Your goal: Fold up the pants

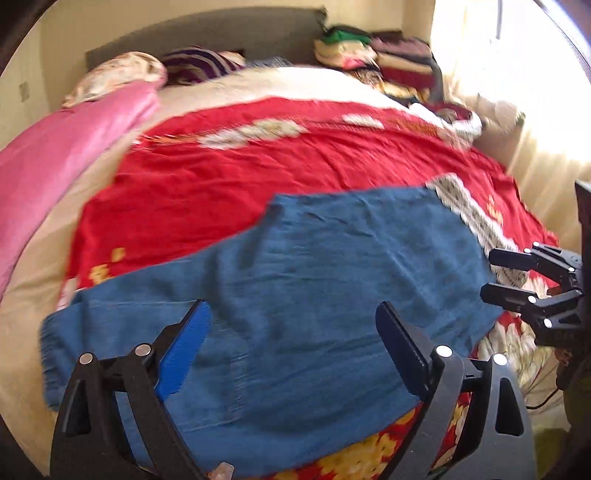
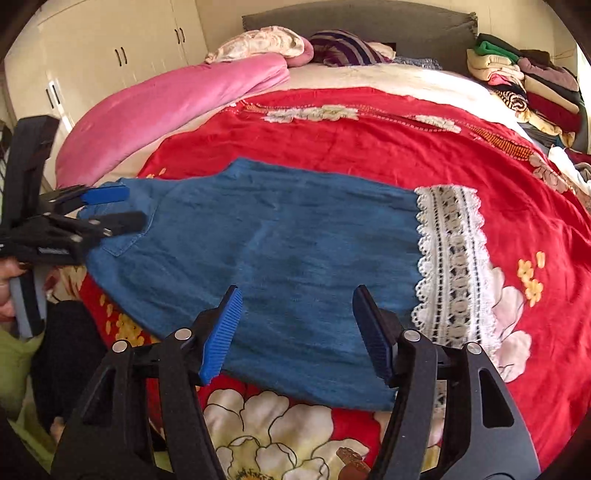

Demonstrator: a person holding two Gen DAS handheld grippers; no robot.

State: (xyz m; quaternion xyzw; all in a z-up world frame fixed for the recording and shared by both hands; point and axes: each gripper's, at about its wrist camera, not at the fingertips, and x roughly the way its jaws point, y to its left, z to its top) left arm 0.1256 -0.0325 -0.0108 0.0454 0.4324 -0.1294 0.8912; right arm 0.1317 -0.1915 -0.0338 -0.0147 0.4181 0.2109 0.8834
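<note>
Blue denim pants (image 1: 295, 288) with a white lace hem (image 2: 452, 266) lie flat on a red floral bedspread (image 1: 258, 166), folded lengthwise. My left gripper (image 1: 293, 347) is open and empty, hovering over the waist end of the pants; it also shows at the left edge of the right wrist view (image 2: 131, 206). My right gripper (image 2: 295, 332) is open and empty, hovering over the leg part near the lace hem; it shows at the right edge of the left wrist view (image 1: 491, 275).
A pink duvet (image 2: 177, 103) lies along the bed's left side. Pillows (image 2: 258, 44) sit at the grey headboard (image 2: 369, 18). A stack of folded clothes (image 2: 524, 81) stands at the far right corner. White wardrobes (image 2: 110, 48) stand at the left.
</note>
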